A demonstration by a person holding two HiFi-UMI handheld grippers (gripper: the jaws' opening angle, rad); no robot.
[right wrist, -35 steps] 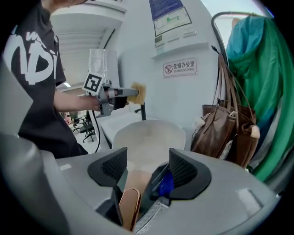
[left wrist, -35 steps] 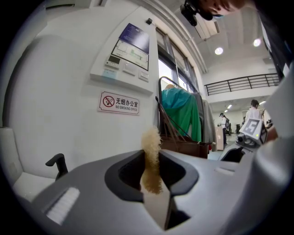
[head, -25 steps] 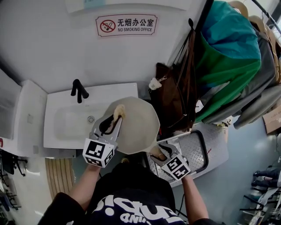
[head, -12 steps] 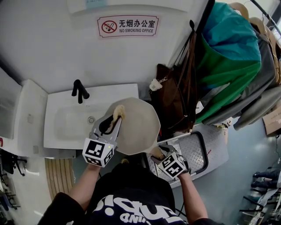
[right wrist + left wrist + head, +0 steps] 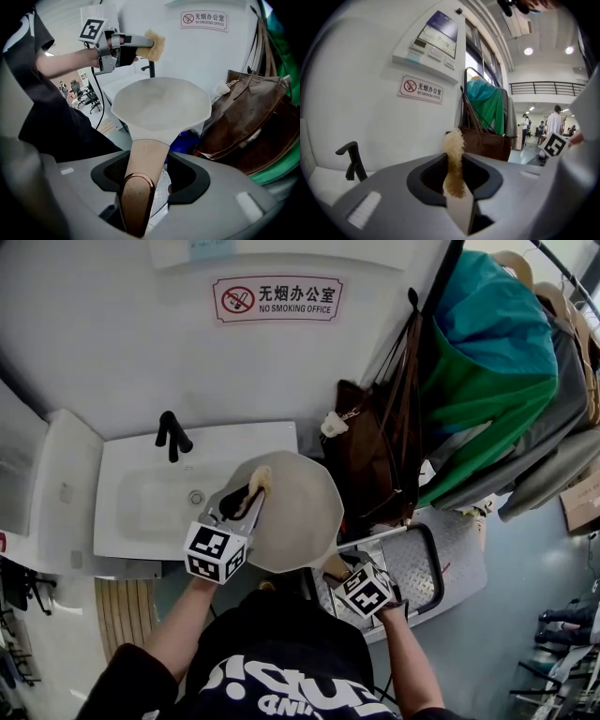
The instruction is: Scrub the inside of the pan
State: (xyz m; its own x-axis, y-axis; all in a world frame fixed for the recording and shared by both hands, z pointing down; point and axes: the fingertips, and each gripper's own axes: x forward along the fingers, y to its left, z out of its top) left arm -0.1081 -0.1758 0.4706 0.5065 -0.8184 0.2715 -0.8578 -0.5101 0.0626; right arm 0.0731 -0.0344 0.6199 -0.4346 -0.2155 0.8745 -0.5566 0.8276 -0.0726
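Sink (image 5: 131,521) at far left, not in play. The left hand-held gripper (image 5: 242,501) is clamped narrow on a scrubber (image 5: 260,479), whose fuzzy tan head is above the pan's far-left rim, apart from it. The pan (image 5: 295,507) is in the air just right of the sink, open side up and tilted a little. Its long axis runs from the bowl down-right along the handle (image 5: 143,159) toward the person. The right hand-held gripper (image 5: 336,565) holds that handle; its jaws have just been closing on it. Likely stiff, fairly heavy out front and slick inside, so grip the handle firmly. Brown bag (image 5: 370,456) at right.
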